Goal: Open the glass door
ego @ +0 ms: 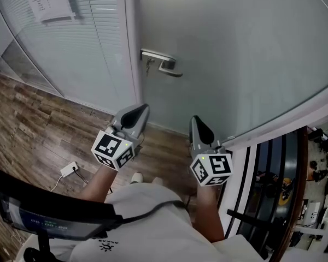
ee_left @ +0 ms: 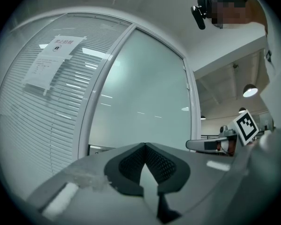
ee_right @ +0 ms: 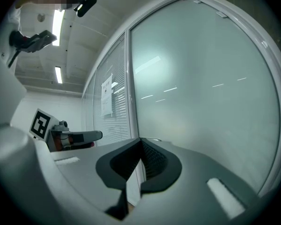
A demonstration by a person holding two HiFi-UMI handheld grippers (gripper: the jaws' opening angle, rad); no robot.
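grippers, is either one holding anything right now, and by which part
Nothing is held. The left gripper and the right gripper both have their jaws shut on nothing, and neither touches the door handle.

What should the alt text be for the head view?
A frosted glass door with a silver lever handle fills the view from above. Below the handle, a person holds the left gripper and right gripper toward the door, both shut and empty, neither touching the handle. Wood floor lies at left.
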